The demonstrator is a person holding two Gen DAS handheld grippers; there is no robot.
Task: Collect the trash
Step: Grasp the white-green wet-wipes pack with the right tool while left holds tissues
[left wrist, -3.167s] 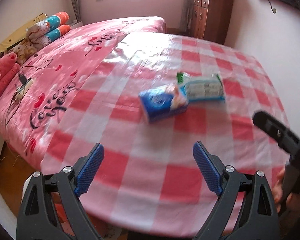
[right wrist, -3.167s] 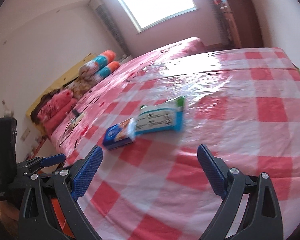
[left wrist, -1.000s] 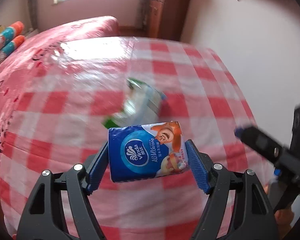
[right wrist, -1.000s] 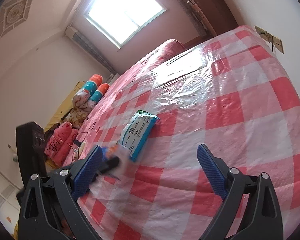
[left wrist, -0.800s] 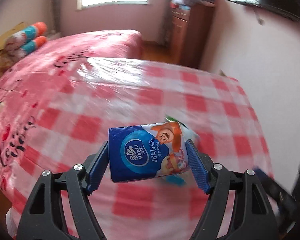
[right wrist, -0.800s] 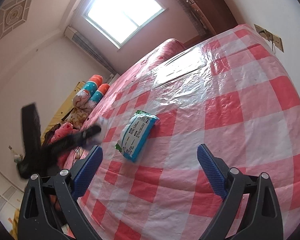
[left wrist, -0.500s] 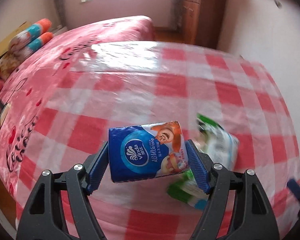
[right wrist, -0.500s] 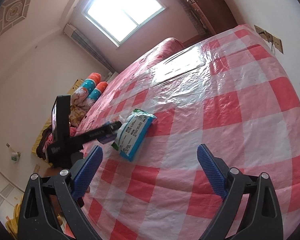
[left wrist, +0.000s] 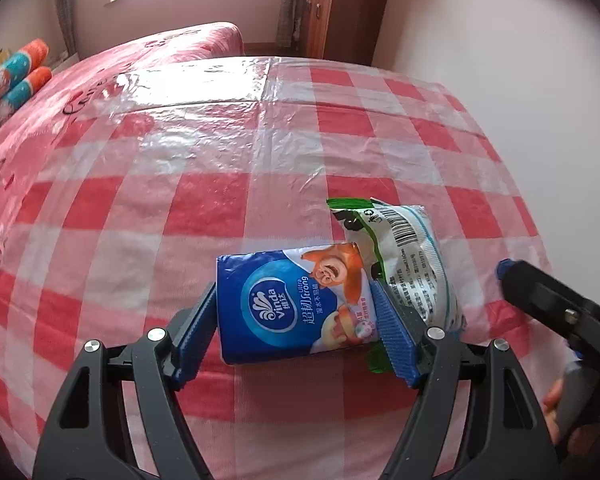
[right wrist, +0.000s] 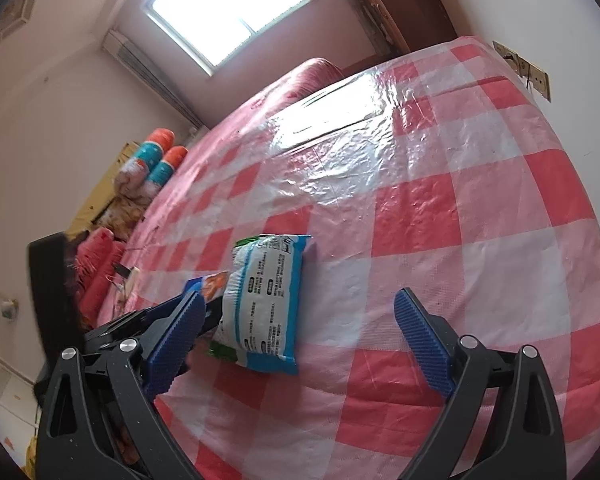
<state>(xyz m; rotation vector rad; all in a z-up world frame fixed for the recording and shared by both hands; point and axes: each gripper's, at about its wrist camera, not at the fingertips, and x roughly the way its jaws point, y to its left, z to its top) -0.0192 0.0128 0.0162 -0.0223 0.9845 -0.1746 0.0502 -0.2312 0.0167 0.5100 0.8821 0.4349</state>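
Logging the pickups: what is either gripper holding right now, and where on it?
The left gripper holds the blue tissue pack, its pads pressed on the pack's two short ends. The right gripper is open and holds nothing.

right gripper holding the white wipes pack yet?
No. The right gripper is open, and the white wipes pack lies on the checkered cloth between its fingers.

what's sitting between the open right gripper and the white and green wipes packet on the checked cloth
Nothing: in the right wrist view only bare red-and-white checked plastic cloth separates the right gripper from the white and green wipes packet.
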